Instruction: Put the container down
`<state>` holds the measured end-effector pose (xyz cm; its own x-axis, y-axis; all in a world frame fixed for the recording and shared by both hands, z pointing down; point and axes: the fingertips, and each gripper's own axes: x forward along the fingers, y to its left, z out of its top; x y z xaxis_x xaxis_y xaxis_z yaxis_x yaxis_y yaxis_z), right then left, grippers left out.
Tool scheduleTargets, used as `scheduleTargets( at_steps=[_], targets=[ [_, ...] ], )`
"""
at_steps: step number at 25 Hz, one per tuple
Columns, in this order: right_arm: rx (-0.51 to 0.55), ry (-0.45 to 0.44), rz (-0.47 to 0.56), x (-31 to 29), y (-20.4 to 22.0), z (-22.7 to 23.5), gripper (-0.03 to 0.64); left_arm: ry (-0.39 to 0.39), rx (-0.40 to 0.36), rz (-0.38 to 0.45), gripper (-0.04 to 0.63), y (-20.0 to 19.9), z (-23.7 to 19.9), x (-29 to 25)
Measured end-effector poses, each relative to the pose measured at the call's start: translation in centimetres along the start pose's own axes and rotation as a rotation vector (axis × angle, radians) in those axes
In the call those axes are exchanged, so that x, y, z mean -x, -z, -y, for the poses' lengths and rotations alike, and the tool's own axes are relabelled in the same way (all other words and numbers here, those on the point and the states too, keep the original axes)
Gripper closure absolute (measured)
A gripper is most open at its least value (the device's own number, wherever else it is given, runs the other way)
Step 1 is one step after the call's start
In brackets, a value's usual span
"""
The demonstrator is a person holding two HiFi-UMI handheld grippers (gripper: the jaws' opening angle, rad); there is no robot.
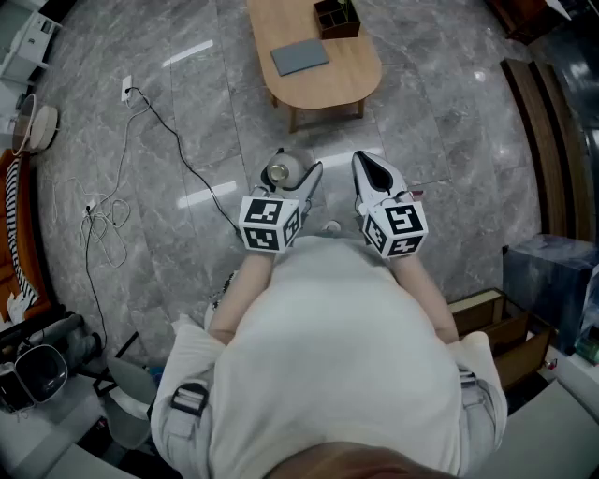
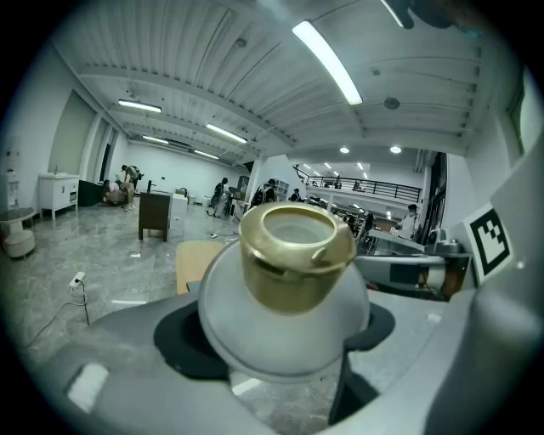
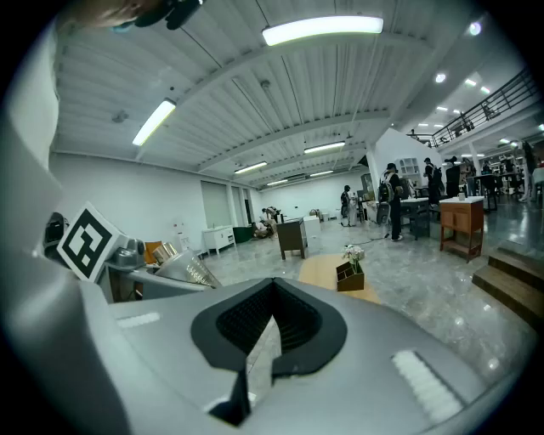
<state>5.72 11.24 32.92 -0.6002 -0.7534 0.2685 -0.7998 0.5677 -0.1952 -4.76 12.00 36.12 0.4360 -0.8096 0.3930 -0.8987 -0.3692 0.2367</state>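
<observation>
The container (image 2: 289, 289) is a round frosted-glass jar with a gold cap, and it fills the middle of the left gripper view. My left gripper (image 2: 285, 340) is shut on its body, one jaw on each side. From the head view, the container (image 1: 281, 171) hangs above the grey marble floor, just in front of the person, in the left gripper (image 1: 295, 176). My right gripper (image 1: 370, 170) is level with it to the right, shut and holding nothing. The right gripper view shows that gripper (image 3: 268, 331) with only a thin slit between the jaws, and the container (image 3: 183, 265) at the left.
A low wooden table (image 1: 346, 79) stands ahead, bearing a grey pad (image 1: 299, 56) and a dark organizer box (image 1: 337, 17). A black cable (image 1: 159, 126) trails over the floor at the left. A wooden crate (image 1: 501, 327) and a dark bin (image 1: 547, 271) sit at the right.
</observation>
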Motion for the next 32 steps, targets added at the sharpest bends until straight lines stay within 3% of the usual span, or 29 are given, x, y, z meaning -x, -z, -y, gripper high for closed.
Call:
scheduleTargets(
  at_steps=[20,32],
  targets=[
    [-0.004,-0.053,0.002,2.2,1.0,0.3,0.615,-0.033,0.010,0.011,0.239,0.9,1.7,0.6],
    [-0.021,-0.028,-0.007,0.7,1.2,1.7,0.615,-0.025,0.017,-0.011,0.239,0.6,0.5,-1.6]
  ],
)
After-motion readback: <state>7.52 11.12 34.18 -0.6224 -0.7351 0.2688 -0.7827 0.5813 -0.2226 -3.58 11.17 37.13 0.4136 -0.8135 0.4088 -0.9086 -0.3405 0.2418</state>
